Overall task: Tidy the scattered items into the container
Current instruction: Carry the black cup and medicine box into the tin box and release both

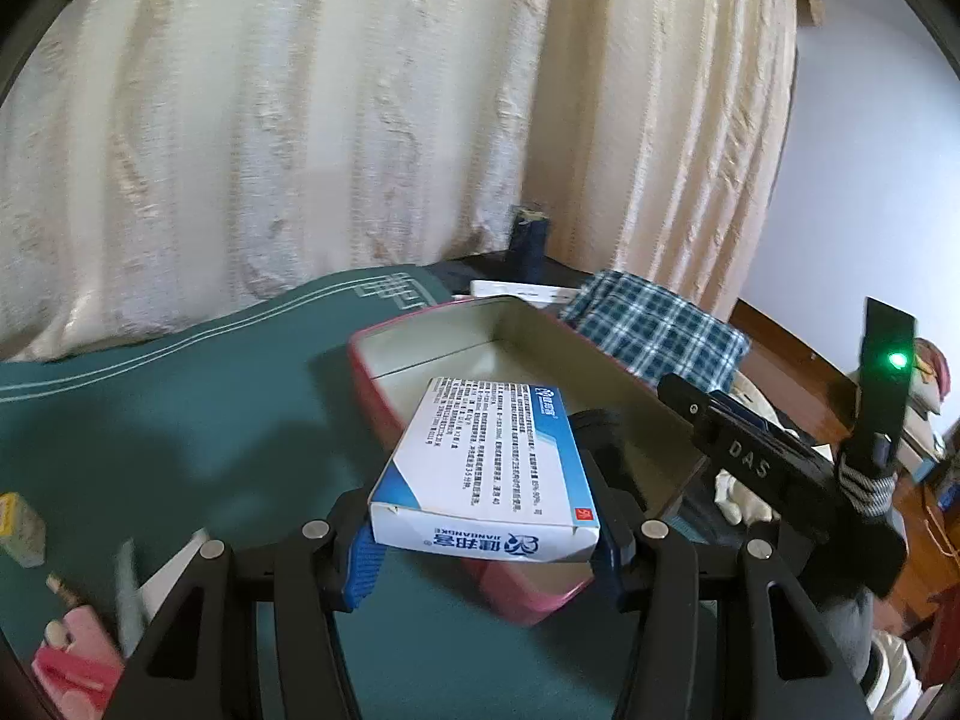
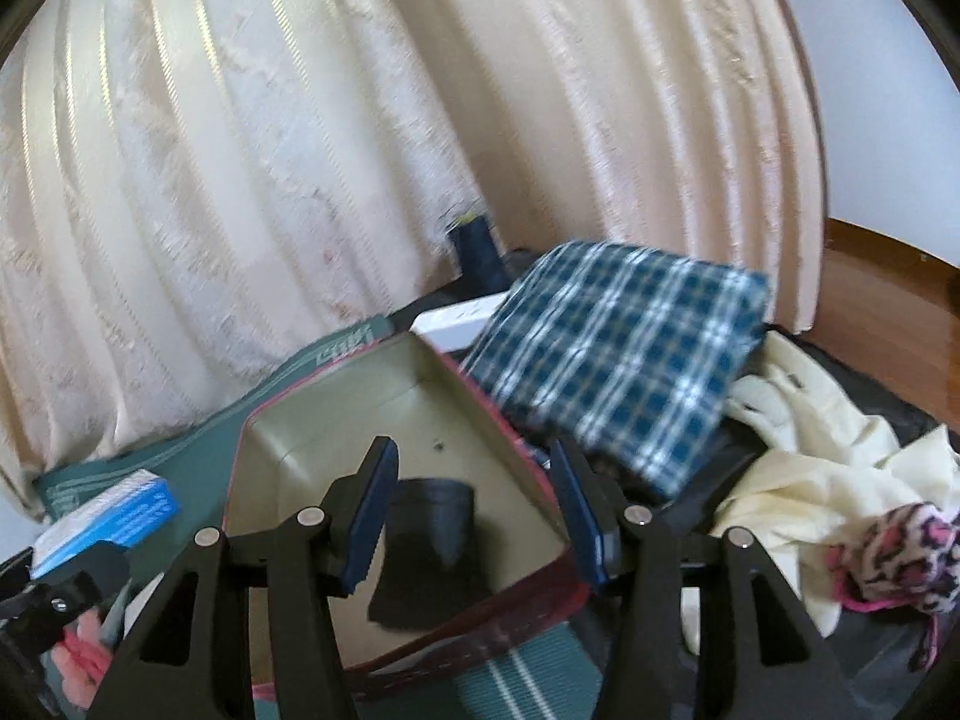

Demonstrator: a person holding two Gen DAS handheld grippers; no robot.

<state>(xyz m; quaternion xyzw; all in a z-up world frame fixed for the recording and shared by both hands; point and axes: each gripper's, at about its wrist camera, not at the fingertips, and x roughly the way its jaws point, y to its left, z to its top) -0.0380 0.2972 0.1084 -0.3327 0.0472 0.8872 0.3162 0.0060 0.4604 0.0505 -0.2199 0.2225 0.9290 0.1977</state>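
Note:
My left gripper is shut on a white and blue medicine box and holds it over the near left corner of the red tin, which stands open on the green cloth. The box also shows in the right wrist view, left of the tin. My right gripper is open and empty above the tin. A dark funnel-shaped object lies inside the tin between my fingers. Scattered items lie at the lower left: a yellow and grey small box and a pink item.
A folded blue plaid cloth lies right of the tin, with a white power strip and a dark spool behind. Cream fabric and a pink leopard-print item lie further right. A cream curtain hangs behind.

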